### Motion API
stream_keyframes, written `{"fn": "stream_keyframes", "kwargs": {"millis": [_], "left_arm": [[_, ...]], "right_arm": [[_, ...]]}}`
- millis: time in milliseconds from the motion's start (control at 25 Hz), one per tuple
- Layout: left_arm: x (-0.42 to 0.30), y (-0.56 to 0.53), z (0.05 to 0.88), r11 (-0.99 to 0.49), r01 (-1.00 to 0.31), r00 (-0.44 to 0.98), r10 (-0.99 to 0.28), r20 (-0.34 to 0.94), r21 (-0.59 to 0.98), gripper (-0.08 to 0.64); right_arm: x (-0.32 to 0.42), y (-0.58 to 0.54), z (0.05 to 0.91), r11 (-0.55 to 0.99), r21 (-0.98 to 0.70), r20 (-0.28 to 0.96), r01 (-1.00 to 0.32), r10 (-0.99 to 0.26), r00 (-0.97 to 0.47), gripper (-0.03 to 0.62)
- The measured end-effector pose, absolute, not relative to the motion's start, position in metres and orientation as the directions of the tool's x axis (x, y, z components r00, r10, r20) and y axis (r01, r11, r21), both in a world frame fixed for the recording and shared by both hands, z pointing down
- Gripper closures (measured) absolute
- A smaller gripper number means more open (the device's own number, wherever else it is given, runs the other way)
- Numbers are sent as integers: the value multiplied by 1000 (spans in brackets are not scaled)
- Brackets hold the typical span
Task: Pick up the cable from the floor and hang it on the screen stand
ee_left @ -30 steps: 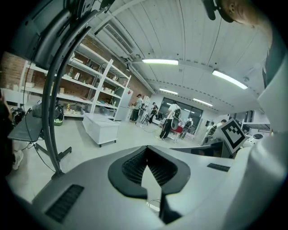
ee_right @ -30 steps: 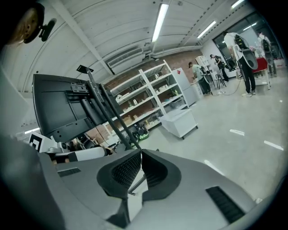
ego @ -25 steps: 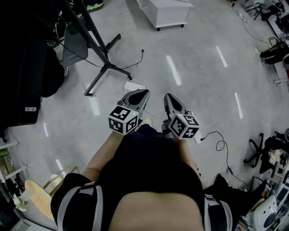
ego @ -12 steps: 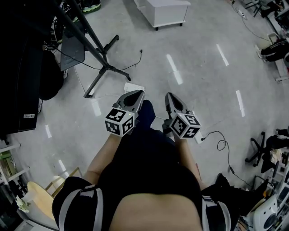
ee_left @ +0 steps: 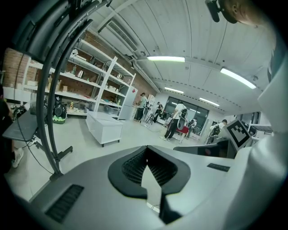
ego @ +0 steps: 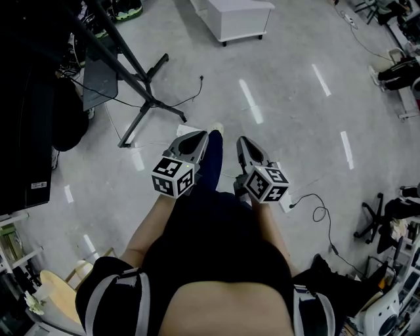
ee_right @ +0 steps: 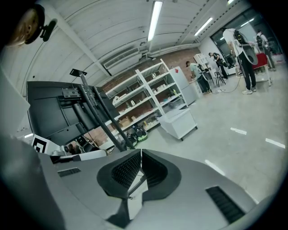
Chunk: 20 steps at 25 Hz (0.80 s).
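The black screen stand spreads its tripod legs on the floor at upper left, with the dark screen beside it. A thin black cable lies on the floor by the stand's foot, its free end pointing up the picture. A second black cable loops on the floor at right. My left gripper and right gripper are held side by side above the floor, both shut and empty. In the left gripper view the left gripper shows its tips touching; in the right gripper view the right gripper does too.
A white wheeled cabinet stands ahead. A person's leg and white shoe reach forward between the grippers. A white block lies on the floor by the left gripper. Chairs and gear crowd the right edge. People stand far off.
Both grippers have moved forward together over the floor, still shut. The person's leg has swung forward between them. The stand and white block sit nearer the left gripper.
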<state>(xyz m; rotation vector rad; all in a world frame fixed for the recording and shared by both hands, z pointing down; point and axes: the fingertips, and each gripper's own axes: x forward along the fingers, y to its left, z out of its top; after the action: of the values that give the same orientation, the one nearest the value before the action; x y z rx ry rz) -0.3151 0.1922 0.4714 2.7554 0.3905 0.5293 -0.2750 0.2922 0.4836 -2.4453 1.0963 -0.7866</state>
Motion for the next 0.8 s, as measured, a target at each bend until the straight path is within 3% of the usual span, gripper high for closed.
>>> {"fn": "stream_keyframes", "kwargs": {"millis": [800], "left_arm": [[-141, 158, 475, -908, 165, 885, 308, 349, 385, 552]], "right_arm": [[-98, 252, 479, -630, -529, 389, -569, -776, 497, 566]]}}
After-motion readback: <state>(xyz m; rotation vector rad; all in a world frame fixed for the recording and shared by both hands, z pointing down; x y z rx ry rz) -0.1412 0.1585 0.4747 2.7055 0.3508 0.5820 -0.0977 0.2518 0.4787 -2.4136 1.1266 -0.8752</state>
